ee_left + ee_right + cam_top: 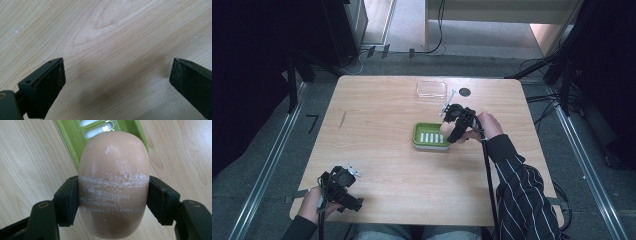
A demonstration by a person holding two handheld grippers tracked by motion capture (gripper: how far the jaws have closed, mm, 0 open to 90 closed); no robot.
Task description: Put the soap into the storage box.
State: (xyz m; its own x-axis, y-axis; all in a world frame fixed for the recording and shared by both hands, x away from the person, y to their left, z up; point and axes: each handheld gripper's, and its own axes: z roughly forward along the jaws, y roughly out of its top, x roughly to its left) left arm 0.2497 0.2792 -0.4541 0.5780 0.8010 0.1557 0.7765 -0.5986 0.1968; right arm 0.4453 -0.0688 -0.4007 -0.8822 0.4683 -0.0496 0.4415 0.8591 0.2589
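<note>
Bench: we see a light wooden bench with rounded corners.
Soap: we see a smooth pinkish bar of soap with white scratch lines across its middle. It sits between the jaws of the right gripper, up above the wood.
Right gripper: we see the right gripper with one black jaw pressed on each side of the soap, so the jaws are clamped tight on it. In the high view this gripper is just at the right edge of the green dish, held by a hand with a striped sleeve.
Green dish: we see a green soap dish near the middle of the bench, with white slots in its floor. In the right gripper view its corner peeks out behind the top of the soap.
Left gripper: we see the left gripper near the front left corner of the bench. Its jaws are wide apart with only bare wood between them.
Clear box: we see a see-through box at the far side of the bench, well apart from the dish.
Dark spot: we see a small dark round spot just right of the clear box.
</note>
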